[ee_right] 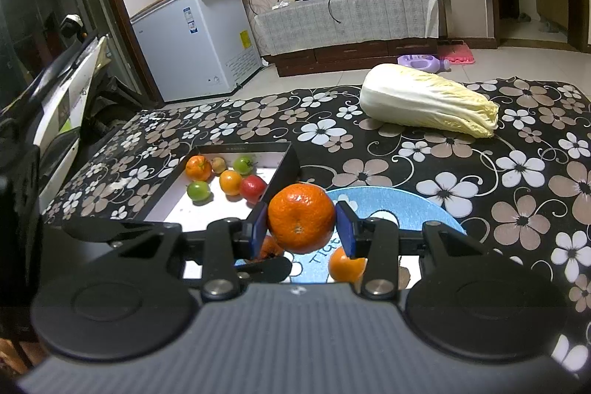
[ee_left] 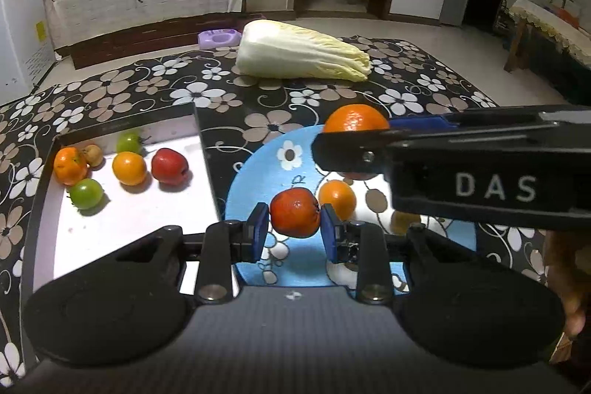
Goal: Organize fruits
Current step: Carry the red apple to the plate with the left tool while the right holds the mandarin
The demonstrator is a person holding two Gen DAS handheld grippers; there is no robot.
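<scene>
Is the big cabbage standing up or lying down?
Lying down. The cabbage rests on its side on the flowered tablecloth, white stem end toward the left, yellow leaf tips toward the right.

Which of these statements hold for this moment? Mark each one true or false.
1. The left gripper is shut on a red-orange fruit. True.
2. The right gripper is empty. False: it is shut on a large orange.
3. The cabbage lies inside the tray. False: it lies on the floral cloth, apart from the tray.
4. The tray holds several fruits, among them a green one. True.
</scene>
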